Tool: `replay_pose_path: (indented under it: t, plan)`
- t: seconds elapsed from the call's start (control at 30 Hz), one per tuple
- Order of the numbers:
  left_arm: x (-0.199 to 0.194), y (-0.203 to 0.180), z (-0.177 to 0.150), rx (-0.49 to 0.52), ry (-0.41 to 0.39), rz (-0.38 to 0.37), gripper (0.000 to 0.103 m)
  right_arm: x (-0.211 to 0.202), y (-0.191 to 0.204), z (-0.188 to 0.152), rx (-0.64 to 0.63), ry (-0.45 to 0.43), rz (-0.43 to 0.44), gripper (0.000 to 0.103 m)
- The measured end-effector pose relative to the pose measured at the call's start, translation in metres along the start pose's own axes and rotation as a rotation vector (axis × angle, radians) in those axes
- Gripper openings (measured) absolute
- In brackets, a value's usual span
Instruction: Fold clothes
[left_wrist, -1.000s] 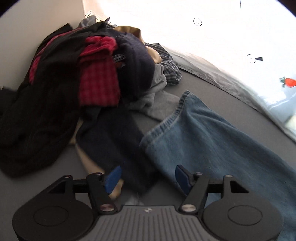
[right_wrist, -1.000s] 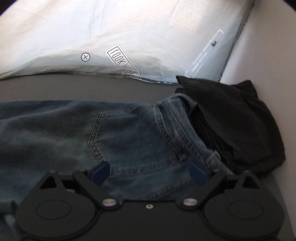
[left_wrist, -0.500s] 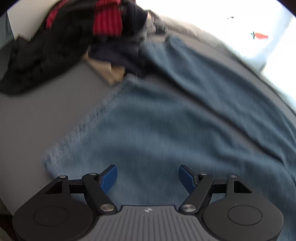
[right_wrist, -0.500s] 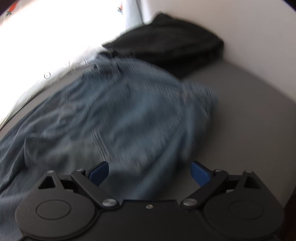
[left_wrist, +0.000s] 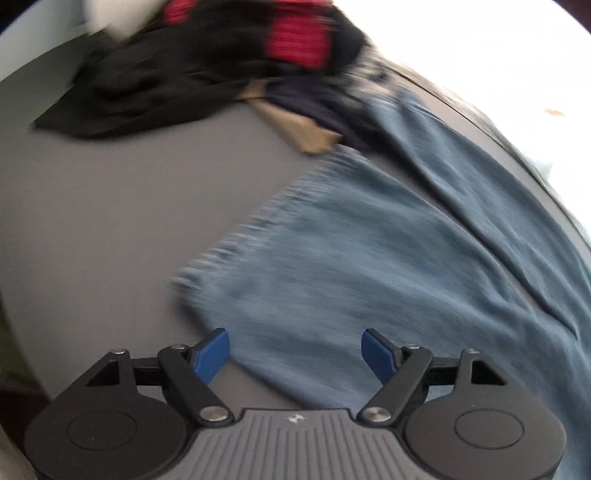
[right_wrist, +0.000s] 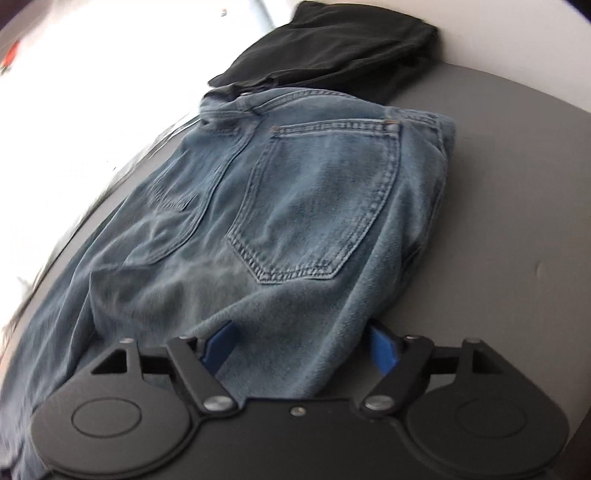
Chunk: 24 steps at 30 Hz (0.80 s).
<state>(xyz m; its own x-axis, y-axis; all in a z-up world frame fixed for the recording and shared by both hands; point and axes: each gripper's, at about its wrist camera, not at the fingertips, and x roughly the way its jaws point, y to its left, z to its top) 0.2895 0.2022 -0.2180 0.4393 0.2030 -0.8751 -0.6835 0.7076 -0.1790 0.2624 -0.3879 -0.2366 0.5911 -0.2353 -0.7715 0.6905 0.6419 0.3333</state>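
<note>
the jeans (right_wrist: 317, 206) are showing faded blue denim, rough-woven, with raised stitching round the pocket. beside their waistband, a folded black garment (right_wrist: 332, 48) is looking like soft matt cloth. under the jeans, the bed sheet (left_wrist: 110, 206) is lying smooth, grey and matt. past the jeans' hem, the clothes pile (left_wrist: 221, 62) is showing dark and red knit fabric.

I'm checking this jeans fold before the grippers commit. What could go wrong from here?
1. The right gripper, whose jaws have just been closing, has a thick bunch of the jeans between them; it may pinch uneven layers and skew the fold.
2. The left gripper is open over the leg hem, close to the clothes pile; a sweep there might snag the tan garment.
</note>
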Motion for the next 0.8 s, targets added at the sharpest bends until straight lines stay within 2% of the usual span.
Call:
replay_pose_path:
  t: [0.13,0.23,0.3,0.33,0.37,0.4,0.43,0.47,0.57,0.7,0.8]
  plan:
    - [0.003,0.028,0.017,-0.087,0.016,-0.050,0.082,0.001,0.007,-0.002,0.011,-0.014,-0.043,0.080]
    - [0.004,0.036,0.026,-0.066,-0.002,-0.010,0.082,0.003,0.010,-0.003,0.025,-0.026,-0.068,0.082]
    - [0.009,0.043,0.030,-0.097,0.004,-0.021,0.080,0.004,0.010,-0.002,0.045,-0.026,-0.075,0.083]
    - [0.010,0.046,0.032,-0.124,0.005,-0.027,0.073,0.004,0.009,0.000,0.057,-0.023,-0.076,0.081]
    - [0.009,0.048,0.032,-0.140,-0.006,-0.032,0.062,0.003,0.007,0.003,0.063,-0.020,-0.062,0.068]
    - [0.008,0.051,0.034,-0.147,-0.014,-0.043,0.035,0.002,0.004,0.006,0.069,-0.023,-0.037,0.033]
    - [0.008,0.052,0.036,-0.155,-0.019,-0.046,0.021,0.003,-0.001,0.011,0.108,-0.009,-0.016,0.018]
    - [0.008,0.053,0.037,-0.160,-0.027,-0.044,0.015,0.005,-0.007,0.015,0.148,0.006,0.005,0.011]
    - [0.007,0.056,0.042,-0.173,-0.034,-0.054,0.011,0.003,-0.021,0.020,0.270,0.010,0.077,0.006]
    - [-0.008,0.059,0.053,-0.206,-0.047,-0.075,0.011,-0.021,-0.016,0.017,0.249,-0.036,0.092,0.004]
    - [-0.033,0.063,0.066,-0.214,-0.088,-0.096,0.011,-0.046,-0.015,0.016,0.236,-0.041,0.132,0.004]
